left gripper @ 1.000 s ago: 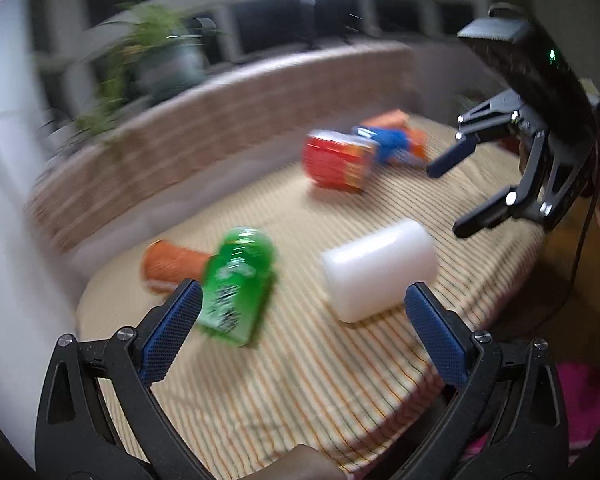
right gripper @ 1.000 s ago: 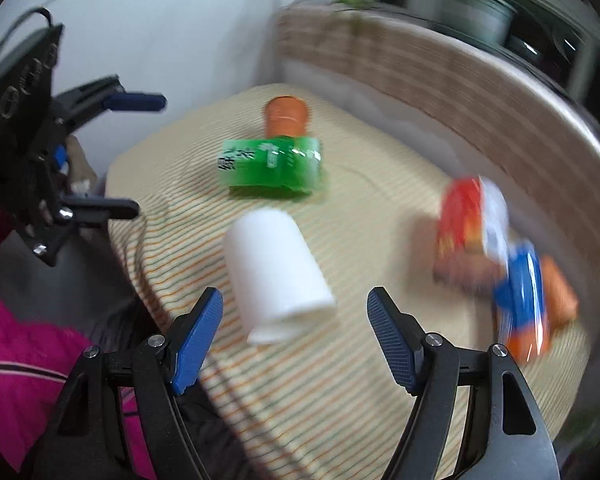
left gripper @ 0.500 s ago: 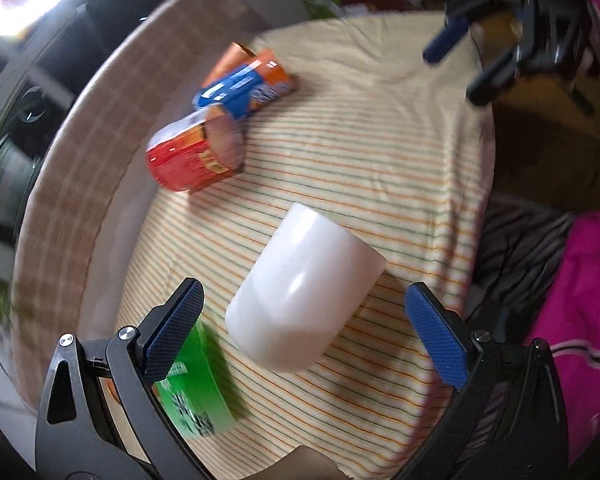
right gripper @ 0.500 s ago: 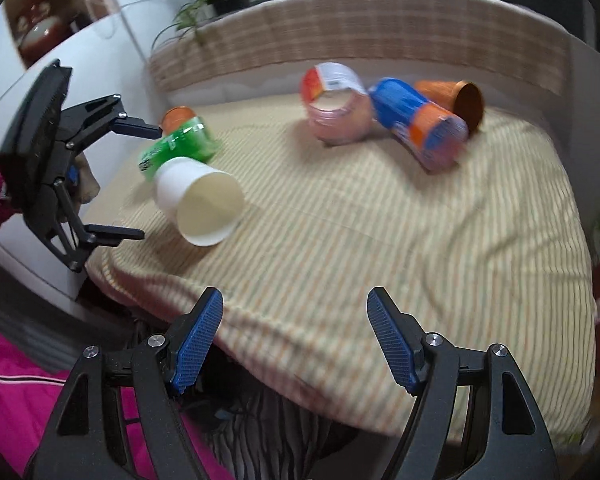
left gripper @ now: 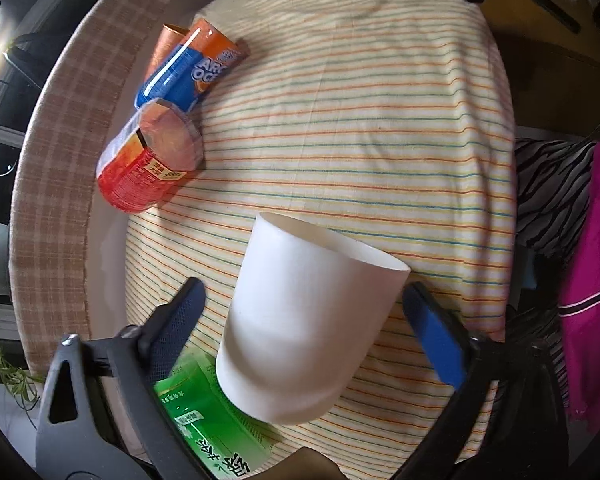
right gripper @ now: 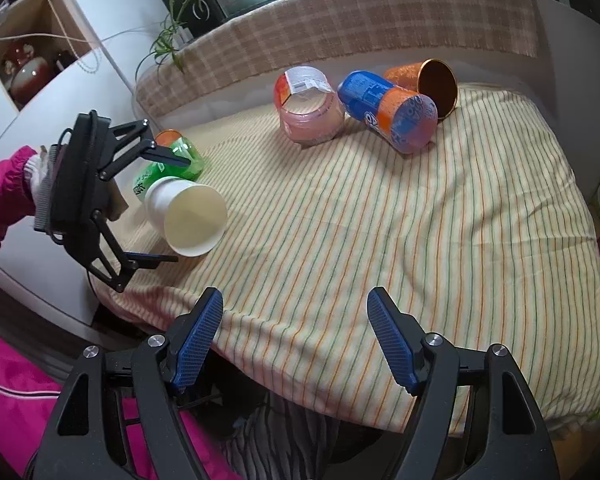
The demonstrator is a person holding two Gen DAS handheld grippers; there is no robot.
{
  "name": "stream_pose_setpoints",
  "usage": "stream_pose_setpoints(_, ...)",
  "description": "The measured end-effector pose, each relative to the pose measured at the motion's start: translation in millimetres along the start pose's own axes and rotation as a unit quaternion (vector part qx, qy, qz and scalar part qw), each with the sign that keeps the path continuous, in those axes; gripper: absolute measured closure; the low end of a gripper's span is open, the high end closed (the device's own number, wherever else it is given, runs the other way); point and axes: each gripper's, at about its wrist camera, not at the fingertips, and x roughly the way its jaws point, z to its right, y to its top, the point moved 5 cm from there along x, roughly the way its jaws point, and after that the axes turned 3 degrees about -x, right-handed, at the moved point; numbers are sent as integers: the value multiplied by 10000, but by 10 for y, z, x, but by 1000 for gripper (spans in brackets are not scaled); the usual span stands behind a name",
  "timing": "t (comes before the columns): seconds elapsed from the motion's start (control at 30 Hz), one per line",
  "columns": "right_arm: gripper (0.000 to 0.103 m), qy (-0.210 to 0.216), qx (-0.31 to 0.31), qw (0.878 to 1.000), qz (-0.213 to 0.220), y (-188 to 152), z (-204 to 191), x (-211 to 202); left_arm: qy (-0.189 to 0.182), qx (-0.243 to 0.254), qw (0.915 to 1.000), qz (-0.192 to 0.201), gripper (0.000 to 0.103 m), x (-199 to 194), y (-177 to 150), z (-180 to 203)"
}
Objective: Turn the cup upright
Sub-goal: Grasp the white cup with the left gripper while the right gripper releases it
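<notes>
white cup on its side between the left tongs

the plain white plastic cup (left gripper: 308,328) lies tipped on the striped cloth-covered table (left gripper: 360,120), its mouth toward the table's middle. the left tongs (left gripper: 304,332) straddle the cup, spread wide, blue pads apart from its wall. a green labelled bottle (left gripper: 204,416) lies just beside the cup's base. the right tongs (right gripper: 296,340) hang released at the table's near edge, well apart from the cup. a red snack tub (left gripper: 148,164) and a blue-and-orange can (left gripper: 192,68) lie touching across the table from the cup
</notes>
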Motion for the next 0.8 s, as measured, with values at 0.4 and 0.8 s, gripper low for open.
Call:
stream_pose_setpoints(0.4, 29, -42, 185, 9998, 76, -33, 85, -53, -204, -487, 9986, 99, 19, 28, -4, -101)
stream_pose_setpoints(0.8, 29, -12, 127, 9999, 116, -15, -26, -41, -288, -1688, 9832, 638, 20, -154, 2, -283)
